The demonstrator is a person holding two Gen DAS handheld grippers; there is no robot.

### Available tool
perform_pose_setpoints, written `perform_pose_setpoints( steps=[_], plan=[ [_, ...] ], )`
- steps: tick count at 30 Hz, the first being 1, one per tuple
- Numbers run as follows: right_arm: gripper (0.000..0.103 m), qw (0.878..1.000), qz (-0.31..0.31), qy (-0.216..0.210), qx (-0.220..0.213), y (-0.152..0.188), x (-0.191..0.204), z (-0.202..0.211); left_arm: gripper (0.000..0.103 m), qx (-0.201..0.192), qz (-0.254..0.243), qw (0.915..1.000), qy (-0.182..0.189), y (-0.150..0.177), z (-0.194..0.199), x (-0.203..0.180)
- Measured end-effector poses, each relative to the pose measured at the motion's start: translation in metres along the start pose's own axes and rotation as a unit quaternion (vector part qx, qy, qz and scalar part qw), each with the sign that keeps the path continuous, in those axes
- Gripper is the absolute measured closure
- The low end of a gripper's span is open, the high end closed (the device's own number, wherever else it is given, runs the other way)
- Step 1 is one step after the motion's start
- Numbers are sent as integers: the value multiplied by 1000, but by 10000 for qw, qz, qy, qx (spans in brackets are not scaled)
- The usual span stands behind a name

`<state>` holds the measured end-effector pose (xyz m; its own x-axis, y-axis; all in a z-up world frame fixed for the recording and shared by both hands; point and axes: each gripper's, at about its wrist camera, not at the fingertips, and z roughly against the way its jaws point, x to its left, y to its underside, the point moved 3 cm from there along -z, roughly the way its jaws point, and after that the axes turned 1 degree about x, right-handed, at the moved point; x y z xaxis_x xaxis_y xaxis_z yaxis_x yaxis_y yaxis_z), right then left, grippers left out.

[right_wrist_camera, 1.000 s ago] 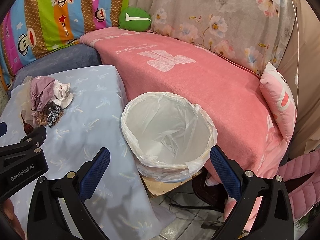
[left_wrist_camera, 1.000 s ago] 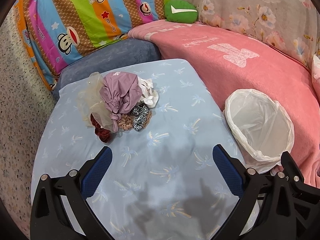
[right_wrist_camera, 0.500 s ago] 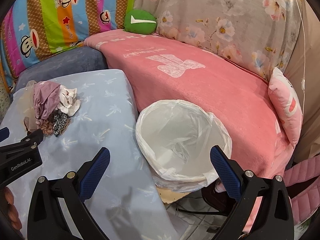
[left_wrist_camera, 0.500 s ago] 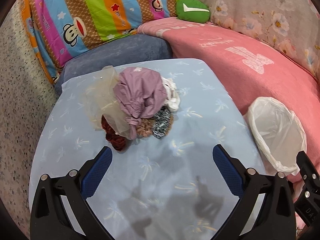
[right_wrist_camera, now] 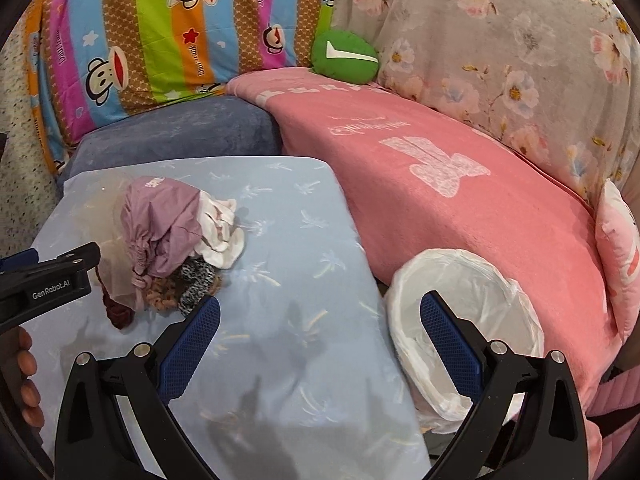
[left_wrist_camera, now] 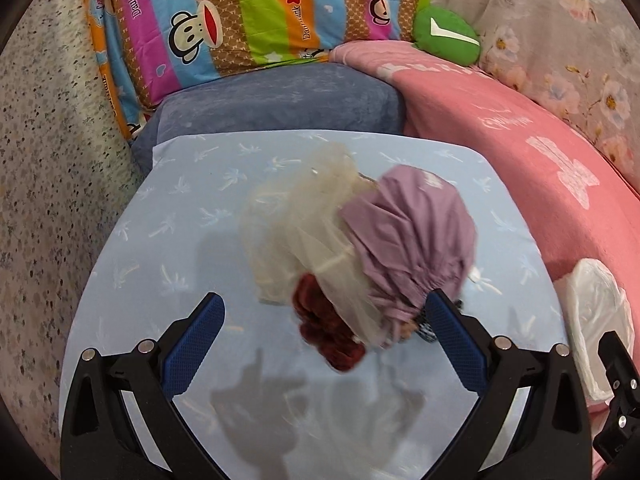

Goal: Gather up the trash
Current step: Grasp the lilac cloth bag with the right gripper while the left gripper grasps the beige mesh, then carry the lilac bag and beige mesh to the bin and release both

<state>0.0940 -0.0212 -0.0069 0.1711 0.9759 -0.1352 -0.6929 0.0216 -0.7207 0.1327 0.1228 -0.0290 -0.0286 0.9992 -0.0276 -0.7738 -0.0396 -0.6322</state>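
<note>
Right up close, the left gripper (left_wrist_camera: pixel 325 334) hangs over the pale blue tablecloth (left_wrist_camera: pixel 168 248) with its blue pads spread wide, nothing between them, and the dark red scrunchie (left_wrist_camera: pixel 328 332) sits right in the gap, untouched! Just past it, the pile: a sheer cream mesh piece (left_wrist_camera: pixel 296 232) draped over the red one, a lilac drawstring pouch (left_wrist_camera: pixel 412 240) bunched against it, and in the right wrist view a tan scrunchie (right_wrist_camera: pixel 162 294), a black-and-white one (right_wrist_camera: pixel 196 286) and a white cloth (right_wrist_camera: pixel 220 232) tucked in beside. Over on the other side the right gripper (right_wrist_camera: pixel 320 338) is also wide open and empty, hovering across the table's edge, with the white-lined bin (right_wrist_camera: pixel 472 320) just behind its right finger. That bin looks bare inside as far as can be seen, so by my reading the collecting has barely begun: every piece is on the table, all left to go. Far back, a pink blanket (right_wrist_camera: pixel 440 184), a green cushion (right_wrist_camera: pixel 344 58) and a striped monkey-print cover (right_wrist_camera: pixel 160 28)
</note>
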Motion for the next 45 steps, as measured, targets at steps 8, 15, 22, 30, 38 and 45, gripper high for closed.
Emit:
perform_pose_setpoints(
  steps=[8,15,22,30,38,45],
  plan=[
    [6,9982,56,-592,50,-32,56,-33,7,-15,8,10000,77,-21,-26,25],
    [18,9958,2,-914,104,-50,84,-56,11,14,-10,9997,239,-30,-46,35],
    [39,9921,100,-1205,330,-50,108,-77,25,189,-10,9980,601,-36,-67,36],
    [93,9869,62,-1485,633,-40,121,-96,73,355,-76,9944,988,-36,-77,28],
    [101,9876,-49,-1551,213,-56,108,-64,98,63,-142,9915,1290,-57,-47,20],
    [101,9889,-330,-1418,-287,-78,69,-26,99,-508,-401,9890,1333,-86,2,-1]
  ],
)
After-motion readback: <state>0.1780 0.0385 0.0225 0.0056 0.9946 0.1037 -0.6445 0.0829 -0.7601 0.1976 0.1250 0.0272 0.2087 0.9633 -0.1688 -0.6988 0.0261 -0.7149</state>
